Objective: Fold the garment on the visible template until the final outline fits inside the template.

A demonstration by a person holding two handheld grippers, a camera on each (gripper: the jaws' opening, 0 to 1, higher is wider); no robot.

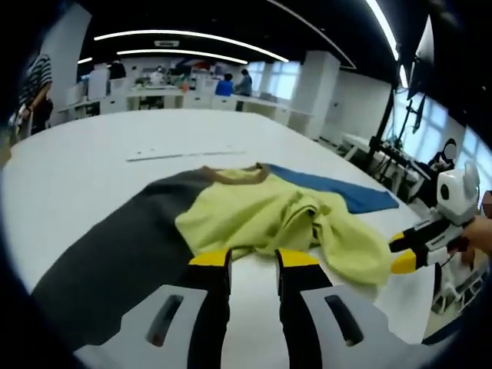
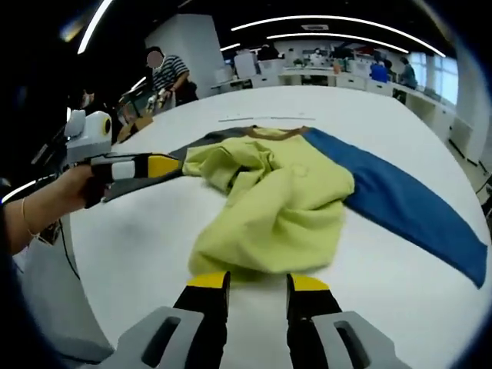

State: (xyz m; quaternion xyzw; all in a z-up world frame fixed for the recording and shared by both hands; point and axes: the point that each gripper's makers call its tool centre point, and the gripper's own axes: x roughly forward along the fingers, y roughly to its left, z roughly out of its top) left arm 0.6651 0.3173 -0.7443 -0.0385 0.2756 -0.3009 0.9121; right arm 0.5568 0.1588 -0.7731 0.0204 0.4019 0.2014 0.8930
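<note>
White table (image 1: 92, 154) in a strip-lit office, garment (image 2: 284, 192) bunched, both hand-held grippers narrowly parted, empty.

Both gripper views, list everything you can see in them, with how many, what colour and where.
Crumpled yellow-green garment: one, brown collar, bunched on the table's middle, ahead of both pairs of jaws.
Dark grey template panel: one, flat under the garment's left side.
Blue template panel: one, flat under the garment's right side.
Round white table: one, bearing it all.
Thin pale strip: one, beyond the collar.
White desks: several, far back, people at them.
Person in striped top: one, beyond the table's left edge.
Left gripper: yellow-tipped jaws apart, at the garment's near edge.
Right gripper: yellow-tipped jaws apart, at the garment's near hem.
</note>
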